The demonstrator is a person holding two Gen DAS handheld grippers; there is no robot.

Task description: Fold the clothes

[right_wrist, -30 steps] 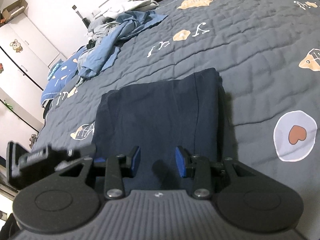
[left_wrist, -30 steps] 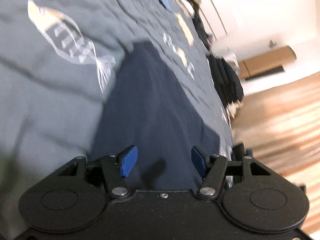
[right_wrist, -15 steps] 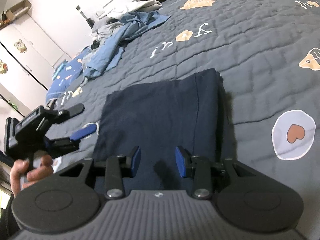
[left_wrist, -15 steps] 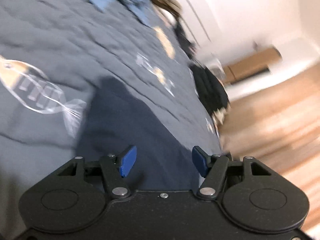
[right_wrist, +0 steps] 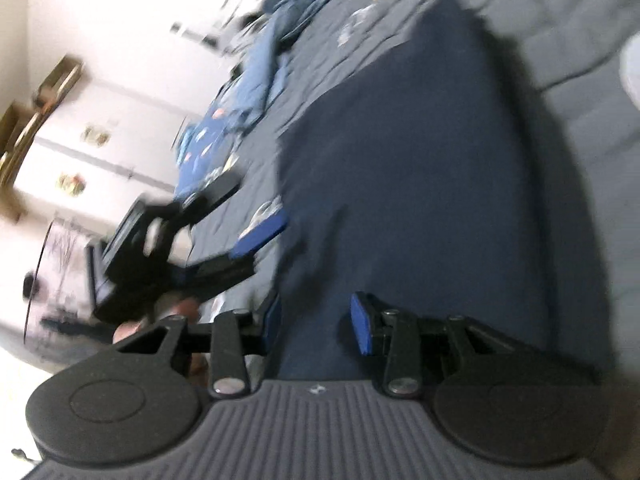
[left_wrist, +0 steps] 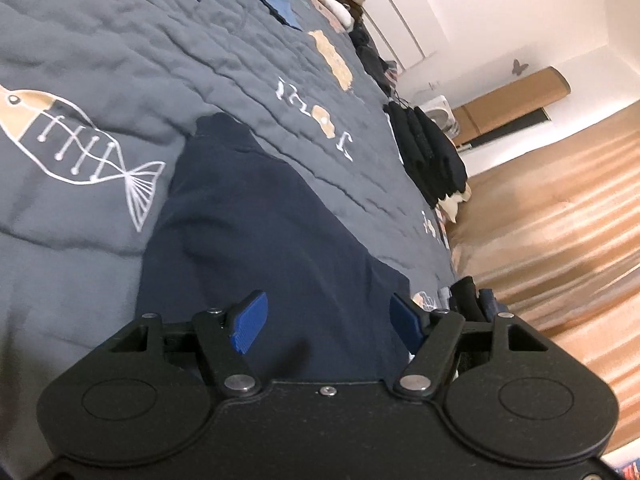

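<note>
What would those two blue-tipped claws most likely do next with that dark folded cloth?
Probably close on its near edge. The navy garment lies folded flat on the quilt, and both the left gripper and right gripper sit open at it, holding nothing. The right view is blurred.

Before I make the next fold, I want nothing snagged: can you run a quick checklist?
1. Left gripper open and holding nothing: ok.
2. Right gripper open and holding nothing: ok.
3. Navy garment lying flat on the grey quilt: ok, only soft creases.
4. Nothing resting on the garment: ok in the left wrist view.
5. Black stack of folded clothes apart from the garment: ok.
6. Right-hand edge of the garment neatly lined up: cannot tell, the right wrist view is blurred.
</note>
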